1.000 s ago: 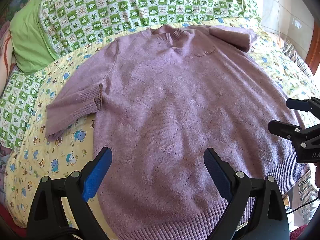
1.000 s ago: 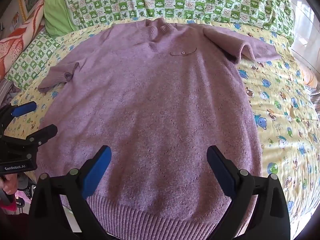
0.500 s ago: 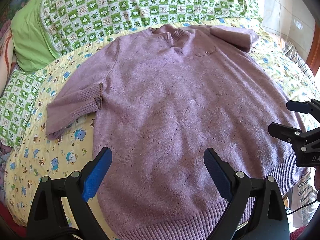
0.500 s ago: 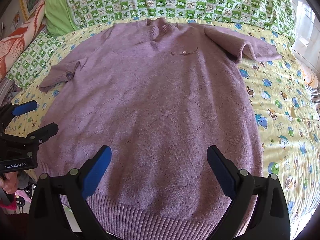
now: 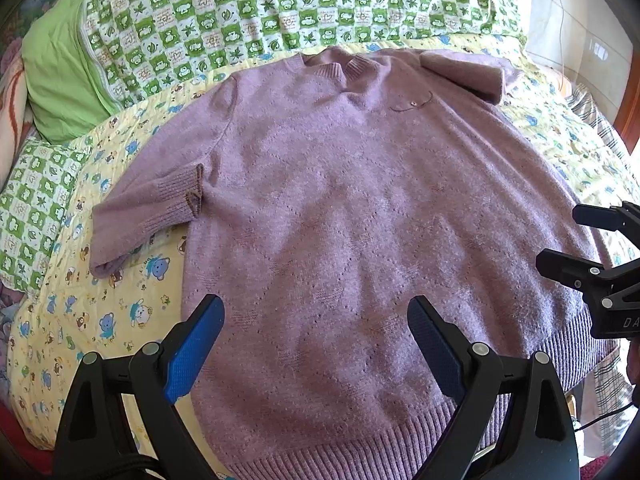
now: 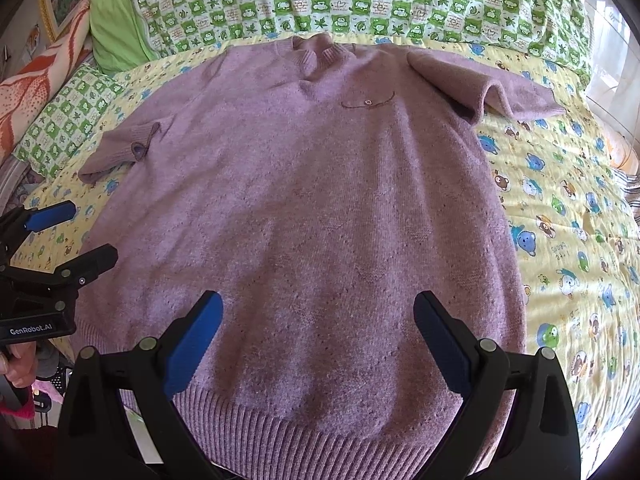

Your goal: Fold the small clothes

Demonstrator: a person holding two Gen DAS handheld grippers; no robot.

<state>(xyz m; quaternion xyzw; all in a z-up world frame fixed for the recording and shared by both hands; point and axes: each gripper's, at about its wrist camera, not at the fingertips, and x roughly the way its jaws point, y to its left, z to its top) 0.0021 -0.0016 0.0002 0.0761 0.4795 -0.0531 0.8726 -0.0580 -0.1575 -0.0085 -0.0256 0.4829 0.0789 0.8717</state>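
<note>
A purple knit short-sleeved sweater (image 5: 352, 208) lies flat, front up, on a bed; it also shows in the right wrist view (image 6: 312, 200). Its ribbed hem (image 6: 304, 436) is nearest me, its collar (image 5: 340, 66) far. My left gripper (image 5: 316, 312) is open and empty above the lower left of the sweater; it also shows at the left edge of the right wrist view (image 6: 70, 232). My right gripper (image 6: 318, 308) is open and empty above the lower middle; it also shows at the right edge of the left wrist view (image 5: 560, 236).
A yellow cartoon-print quilt (image 6: 568, 208) covers the bed. A green-and-white checked blanket (image 5: 280, 4) and a green pillow (image 5: 60, 80) lie at the head. The bed's near edge runs just under the hem. A wall (image 5: 580, 12) stands at the far right.
Both grippers have drifted slightly; the sweater sits a touch lower in both views. Both stay open and the sweater has not moved.
</note>
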